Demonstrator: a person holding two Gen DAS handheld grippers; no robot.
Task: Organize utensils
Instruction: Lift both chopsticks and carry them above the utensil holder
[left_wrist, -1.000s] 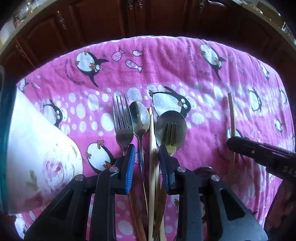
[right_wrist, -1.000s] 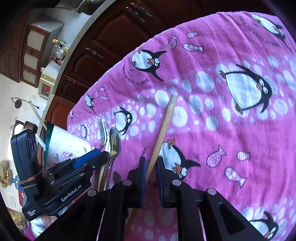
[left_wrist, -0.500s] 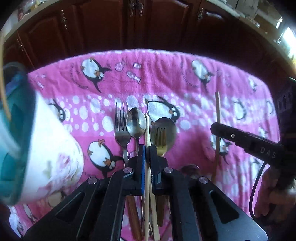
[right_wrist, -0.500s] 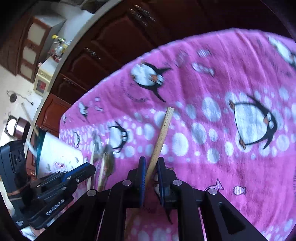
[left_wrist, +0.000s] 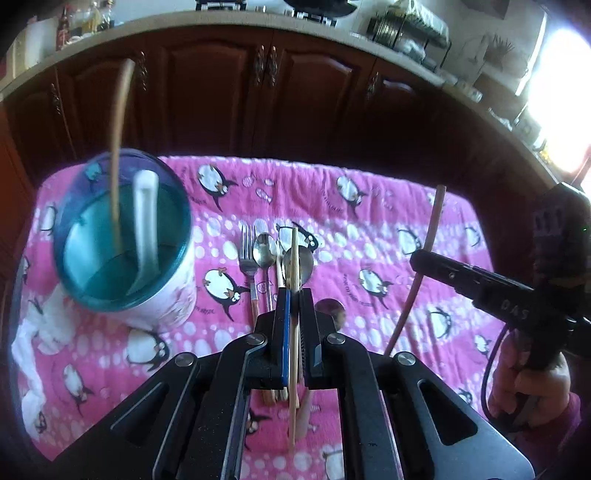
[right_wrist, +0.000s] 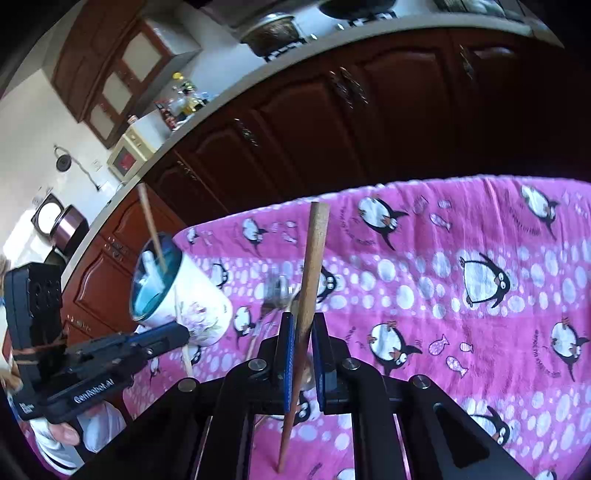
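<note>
Holding one chopstick (left_wrist: 294, 258) in my left gripper (left_wrist: 294, 314) and another (right_wrist: 312, 266) in my right gripper (right_wrist: 303, 354) (both pinched tight), I see two things in the cup (left_wrist: 162, 310); fork (left_wrist: 246, 254) and spoons (left_wrist: 265, 251) wait.

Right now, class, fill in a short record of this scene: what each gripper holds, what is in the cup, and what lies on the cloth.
left gripper: jaws shut on a pale chopstick
right gripper: jaws shut on a brown chopstick, raised off the cloth
cup: teal inside, holds a white spoon and a thin wooden stick
on the pink penguin cloth: fork, metal spoon, larger spoon, side by side
background: dark wooden cabinets
</note>
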